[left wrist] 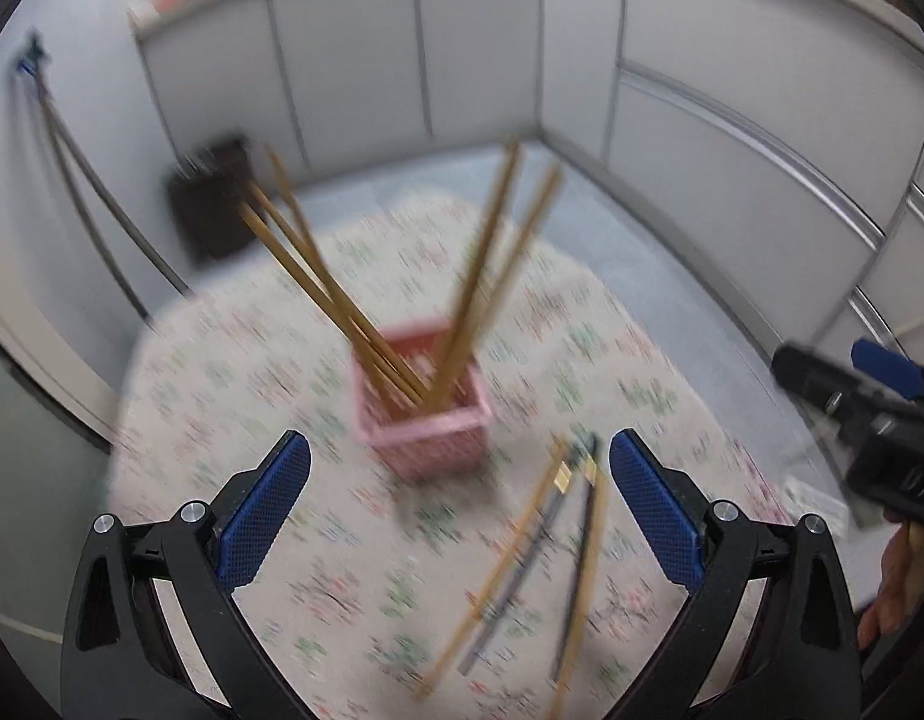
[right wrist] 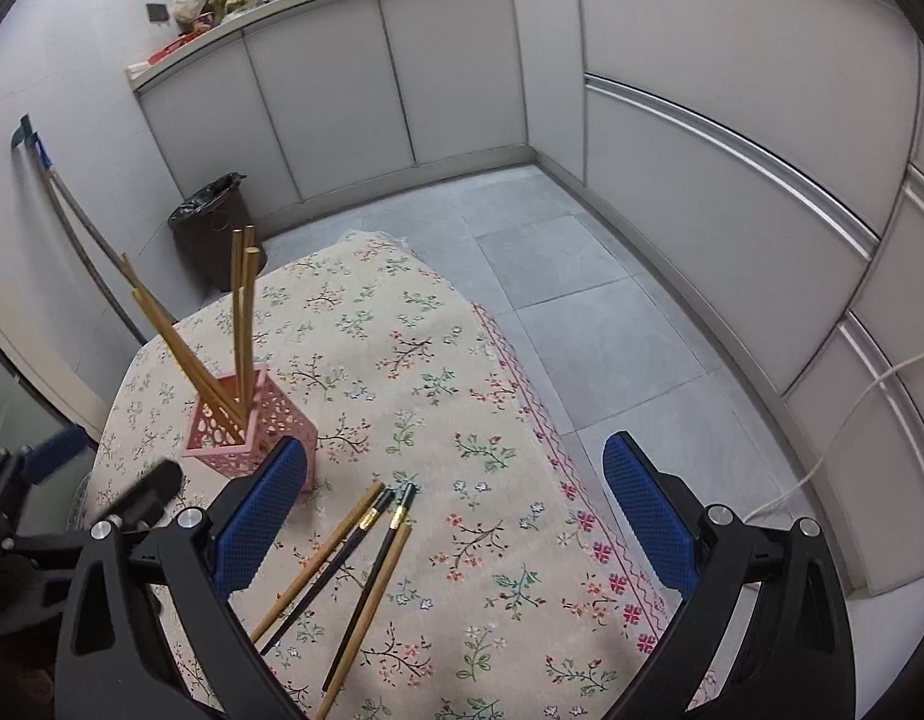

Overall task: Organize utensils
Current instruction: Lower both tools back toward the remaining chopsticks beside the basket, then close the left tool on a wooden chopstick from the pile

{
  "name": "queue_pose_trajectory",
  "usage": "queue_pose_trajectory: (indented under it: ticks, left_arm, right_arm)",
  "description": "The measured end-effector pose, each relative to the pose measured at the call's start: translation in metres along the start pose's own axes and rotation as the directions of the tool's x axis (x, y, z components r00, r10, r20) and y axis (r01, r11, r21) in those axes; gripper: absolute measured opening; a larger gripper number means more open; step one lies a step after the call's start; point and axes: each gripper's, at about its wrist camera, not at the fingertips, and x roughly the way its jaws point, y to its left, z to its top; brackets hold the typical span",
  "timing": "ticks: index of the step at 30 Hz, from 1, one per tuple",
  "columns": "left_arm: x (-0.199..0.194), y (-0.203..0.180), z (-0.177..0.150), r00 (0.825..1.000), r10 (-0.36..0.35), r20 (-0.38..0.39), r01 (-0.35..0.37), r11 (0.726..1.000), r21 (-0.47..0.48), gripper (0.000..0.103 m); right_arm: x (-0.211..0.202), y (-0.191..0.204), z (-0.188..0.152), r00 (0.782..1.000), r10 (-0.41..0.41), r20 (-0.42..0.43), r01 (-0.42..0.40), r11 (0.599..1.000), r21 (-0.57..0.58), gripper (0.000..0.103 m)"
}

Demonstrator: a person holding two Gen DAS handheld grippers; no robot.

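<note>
A pink perforated holder stands upright on the floral tablecloth with several wooden chopsticks leaning in it. Several loose chopsticks, wooden and black with gold bands, lie on the cloth near me. My left gripper is open and empty, above the cloth just short of the holder; the left wrist view is blurred. My right gripper is open and empty, above the loose chopsticks. Each gripper shows at the edge of the other's view.
The table's floral cloth ends at an edge on the right, with grey floor tiles beyond. A dark waste bin stands behind the table. Grey cabinets line the back and right. A mop handle leans on the left wall.
</note>
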Motion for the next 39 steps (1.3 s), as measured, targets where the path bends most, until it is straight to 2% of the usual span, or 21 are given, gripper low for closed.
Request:
queue_pose_trajectory:
  ticks: [3, 6, 10, 12, 13, 15, 18, 19, 25, 28, 34, 37, 39]
  left_arm:
    - [0.027, 0.000, -0.005, 0.989, -0.092, -0.117, 0.090, 0.996, -0.023, 0.096]
    - [0.045, -0.003, -0.008, 0.976, -0.121, -0.178, 0.117, 0.993, -0.034, 0.096]
    - [0.075, -0.009, -0.010, 0.951, -0.173, -0.257, 0.164, 0.985, -0.056, 0.096]
    - [0.089, -0.012, -0.010, 0.937, -0.202, -0.286, 0.187, 0.979, -0.078, 0.086]
    - [0.097, -0.014, -0.011, 0.925, -0.217, -0.311, 0.200, 0.976, -0.085, 0.073]
    - [0.112, -0.019, -0.014, 0.909, -0.226, -0.351, 0.208, 0.974, -0.089, 0.055]
    - [0.125, -0.023, -0.020, 0.899, -0.199, -0.390, 0.187, 0.980, -0.070, 0.043]
    - [0.127, -0.023, -0.021, 0.897, -0.199, -0.394, 0.187, 0.980, -0.070, 0.036]
    - [0.131, -0.017, -0.022, 0.907, -0.193, -0.373, 0.180, 0.981, -0.068, 0.023]
    - [0.137, -0.020, -0.024, 0.903, -0.181, -0.390, 0.175, 0.983, -0.050, 0.019]
    - [0.157, -0.031, -0.030, 0.907, -0.133, -0.399, 0.144, 0.990, -0.002, 0.015]
    - [0.156, -0.040, -0.033, 0.922, -0.086, -0.378, 0.120, 0.991, 0.065, 0.012]
    - [0.152, -0.041, -0.037, 0.925, -0.089, -0.369, 0.124, 0.990, 0.073, 0.009]
  right_arm:
    - [0.005, -0.017, -0.003, 0.999, -0.025, -0.028, 0.027, 0.998, 0.055, 0.096]
    - [0.012, -0.037, -0.003, 0.997, -0.031, -0.065, 0.039, 0.992, 0.123, 0.096]
    - [0.017, -0.058, -0.001, 0.996, -0.017, -0.085, 0.034, 0.978, 0.205, 0.096]
    - [0.019, -0.062, -0.001, 0.995, -0.011, -0.098, 0.032, 0.976, 0.215, 0.096]
    - [0.021, -0.062, -0.002, 0.994, -0.009, -0.107, 0.032, 0.976, 0.214, 0.096]
    - [0.023, -0.064, -0.002, 0.993, -0.008, -0.120, 0.034, 0.976, 0.214, 0.096]
    - [0.028, -0.067, -0.003, 0.991, -0.005, -0.135, 0.036, 0.974, 0.225, 0.096]
    - [0.029, -0.068, -0.003, 0.991, -0.006, -0.137, 0.037, 0.973, 0.229, 0.096]
    - [0.039, -0.070, -0.006, 0.985, 0.004, -0.174, 0.038, 0.971, 0.236, 0.096]
    - [0.047, -0.068, -0.009, 0.979, 0.005, -0.205, 0.043, 0.973, 0.226, 0.096]
    - [0.054, -0.068, -0.013, 0.974, -0.010, -0.226, 0.062, 0.972, 0.225, 0.096]
    - [0.062, -0.066, -0.017, 0.969, -0.031, -0.245, 0.084, 0.974, 0.211, 0.096]
    - [0.071, -0.064, -0.021, 0.962, -0.052, -0.268, 0.108, 0.975, 0.197, 0.096]
